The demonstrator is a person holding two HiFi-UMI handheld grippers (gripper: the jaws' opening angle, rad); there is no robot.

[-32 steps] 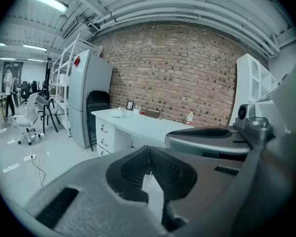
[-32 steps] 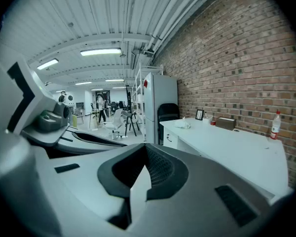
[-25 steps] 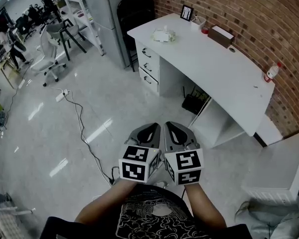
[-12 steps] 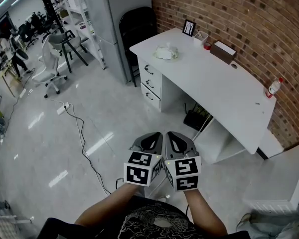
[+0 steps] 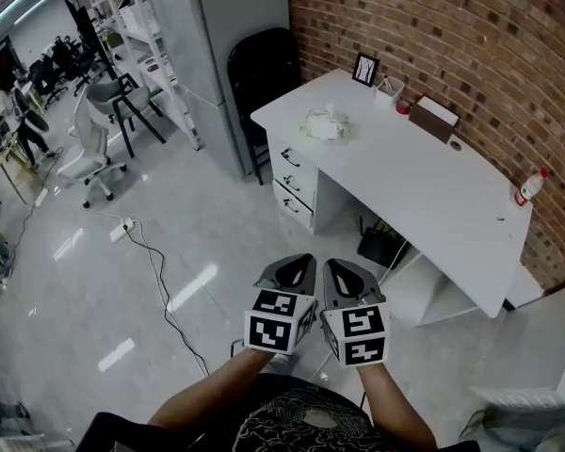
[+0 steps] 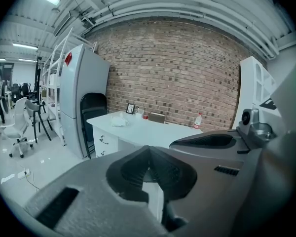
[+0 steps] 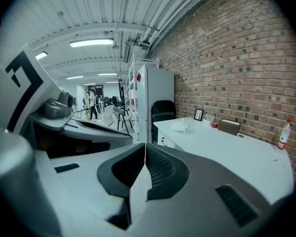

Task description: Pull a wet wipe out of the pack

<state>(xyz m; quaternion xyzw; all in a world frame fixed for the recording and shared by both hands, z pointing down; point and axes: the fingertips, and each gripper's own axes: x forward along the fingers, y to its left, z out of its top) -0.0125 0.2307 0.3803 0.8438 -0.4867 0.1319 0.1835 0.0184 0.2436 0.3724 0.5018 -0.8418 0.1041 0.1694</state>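
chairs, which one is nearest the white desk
The black chair by the brick wall, right beside the desk. The white swivel chair and the grey chair stand well away across the floor.

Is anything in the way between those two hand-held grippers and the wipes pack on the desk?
Nothing visible. The left hand-held gripper and right hand-held gripper, both shut and empty, hang over the floor; the wet wipe pack lies alone near the desk corner, open floor between.
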